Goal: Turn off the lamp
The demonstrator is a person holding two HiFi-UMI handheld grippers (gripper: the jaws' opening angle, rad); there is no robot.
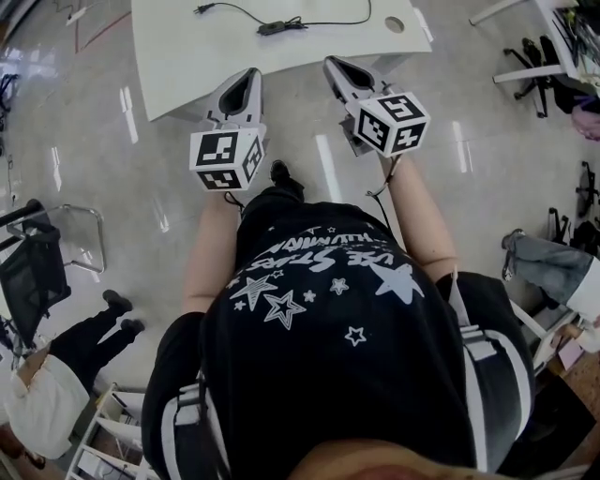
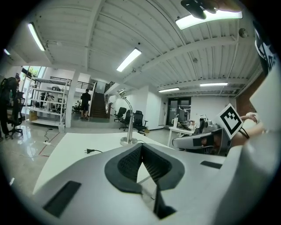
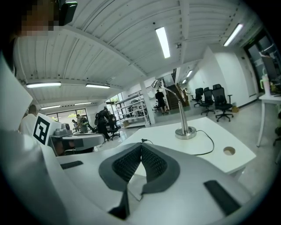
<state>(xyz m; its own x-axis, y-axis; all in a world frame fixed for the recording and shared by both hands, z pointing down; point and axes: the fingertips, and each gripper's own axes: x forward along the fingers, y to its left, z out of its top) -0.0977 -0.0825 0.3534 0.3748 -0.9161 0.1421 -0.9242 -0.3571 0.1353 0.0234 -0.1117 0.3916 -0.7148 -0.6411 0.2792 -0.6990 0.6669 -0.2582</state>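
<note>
A silver gooseneck desk lamp (image 2: 128, 121) stands on its round base at the far side of the white table (image 1: 187, 56). It also shows in the right gripper view, the lamp (image 3: 181, 115) with its head bent left. The head view does not show it. Whether it is lit I cannot tell. My left gripper (image 1: 249, 77) and right gripper (image 1: 334, 64) are held side by side at the table's near edge, both pointing at the table. Both are shut and empty: the left gripper (image 2: 142, 147) and the right gripper (image 3: 141, 147) have their ribbed pads meeting.
A black cable with an adapter (image 1: 272, 27) and a loose plug (image 2: 88, 151) lies on the table, which has a round cable hole (image 3: 228, 151). A seated person (image 1: 56, 375) is at the lower left, office chairs (image 1: 539, 70) at the right. People stand by distant shelves (image 3: 131, 112).
</note>
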